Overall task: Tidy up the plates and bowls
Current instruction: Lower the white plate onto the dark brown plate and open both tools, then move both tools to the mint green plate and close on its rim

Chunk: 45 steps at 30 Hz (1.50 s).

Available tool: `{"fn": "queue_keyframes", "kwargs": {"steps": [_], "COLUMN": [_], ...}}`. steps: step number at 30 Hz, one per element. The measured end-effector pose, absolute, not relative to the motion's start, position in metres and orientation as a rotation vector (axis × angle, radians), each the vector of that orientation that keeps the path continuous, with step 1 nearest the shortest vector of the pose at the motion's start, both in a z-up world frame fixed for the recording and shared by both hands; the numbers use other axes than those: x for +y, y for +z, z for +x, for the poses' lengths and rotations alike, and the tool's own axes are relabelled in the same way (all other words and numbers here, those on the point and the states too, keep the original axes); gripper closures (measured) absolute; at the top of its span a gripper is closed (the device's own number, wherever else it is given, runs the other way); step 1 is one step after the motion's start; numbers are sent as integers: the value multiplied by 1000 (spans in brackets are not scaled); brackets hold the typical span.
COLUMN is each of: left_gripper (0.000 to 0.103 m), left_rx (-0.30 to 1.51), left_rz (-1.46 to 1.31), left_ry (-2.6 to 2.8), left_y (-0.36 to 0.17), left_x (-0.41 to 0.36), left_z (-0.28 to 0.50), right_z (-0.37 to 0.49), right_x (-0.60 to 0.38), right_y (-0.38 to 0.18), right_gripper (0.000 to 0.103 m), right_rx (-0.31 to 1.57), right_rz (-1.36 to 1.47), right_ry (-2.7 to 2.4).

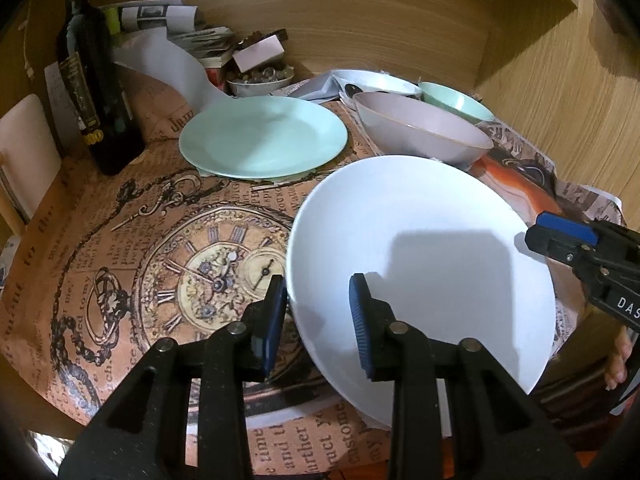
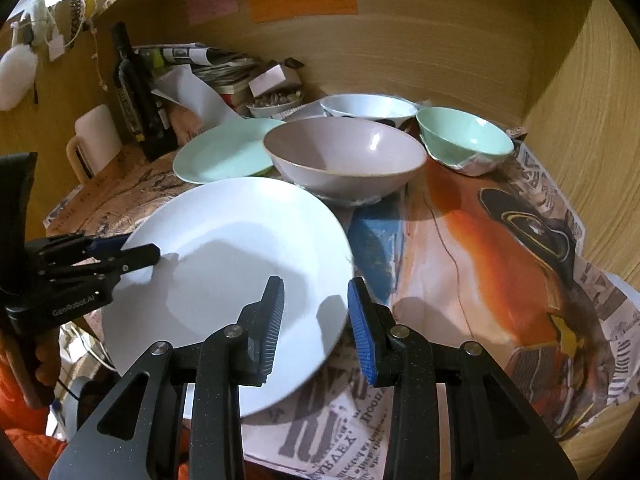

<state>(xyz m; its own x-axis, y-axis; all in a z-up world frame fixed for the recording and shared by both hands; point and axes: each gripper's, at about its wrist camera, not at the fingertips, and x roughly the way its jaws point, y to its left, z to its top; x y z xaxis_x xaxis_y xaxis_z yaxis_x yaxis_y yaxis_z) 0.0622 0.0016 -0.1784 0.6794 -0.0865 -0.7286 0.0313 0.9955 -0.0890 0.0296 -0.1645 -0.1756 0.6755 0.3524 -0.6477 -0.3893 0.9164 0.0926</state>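
- White and glossy, the white plate (image 1: 420, 276) lay nearest, tilted, overhanging the near edge of the worktop (image 1: 120, 280), which was covered in printed paper.
- Left tongs (image 1: 318, 320) stood apart, astride the plate's left rim: one pad outside and under the edge, the other over the plate's face. Whether either pad pressed the rim could not be told.
- Right tongs (image 2: 316, 324) also stood apart, straddling the right rim of the same plate (image 2: 224, 280), one pad above its face and the other just outside the edge; no firm clamp showed.
- Judged from this, the plate was at the pick-up or hand-over stage, and neither set of tongs had plainly closed on it.
- Farther back and left, the mint plate (image 1: 262, 136) rested on what looked like another plate beneath it, so a plate stack seemed started; the white plate likely belonged there.
- Right of that stack sat the pink bowl (image 2: 344, 156), just beyond the white plate's far rim.
- Farther right stood the mint bowl (image 2: 464, 140), separate, not nested.
- Behind them sat a white bowl (image 2: 368, 106), also loose.
- Bowls therefore seemed still unsorted; most of the task appeared left.
- Farthest left, a dark bottle (image 1: 96, 92) and stacked papers (image 1: 160, 14) stood against the wooden wall.
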Motion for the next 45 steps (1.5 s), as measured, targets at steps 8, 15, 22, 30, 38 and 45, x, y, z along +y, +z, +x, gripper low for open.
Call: {"fn": "queue_keyframes", "kwargs": {"steps": [8,15,22,30,38,45], "left_gripper": [56,44,33,20,7,6], "left_rx": [733,615,518,488,555,646], "left_rz": [-85,-89,-79,-67,-106,-118], "left_ry": [-39,2,24,22,18,16], "left_y": [-148,-110,-77,-59,-68,-92], "left_x": [22,46,71,100,129,142], "left_z": [56,50,49,69,111,149], "right_z": [33,46,64,85,121,170], "right_x": [-157,-153,-149,-131,-104,-80], "right_y": [-156,-132,-107,-79,-67,-79], "right_gripper": [72,72,72,59,43,43], "right_rx": [660,607,557,504,521,624], "right_rz": [-18,25,62,55,9,-29], "right_ry": [453,467,472,456,464,487]}}
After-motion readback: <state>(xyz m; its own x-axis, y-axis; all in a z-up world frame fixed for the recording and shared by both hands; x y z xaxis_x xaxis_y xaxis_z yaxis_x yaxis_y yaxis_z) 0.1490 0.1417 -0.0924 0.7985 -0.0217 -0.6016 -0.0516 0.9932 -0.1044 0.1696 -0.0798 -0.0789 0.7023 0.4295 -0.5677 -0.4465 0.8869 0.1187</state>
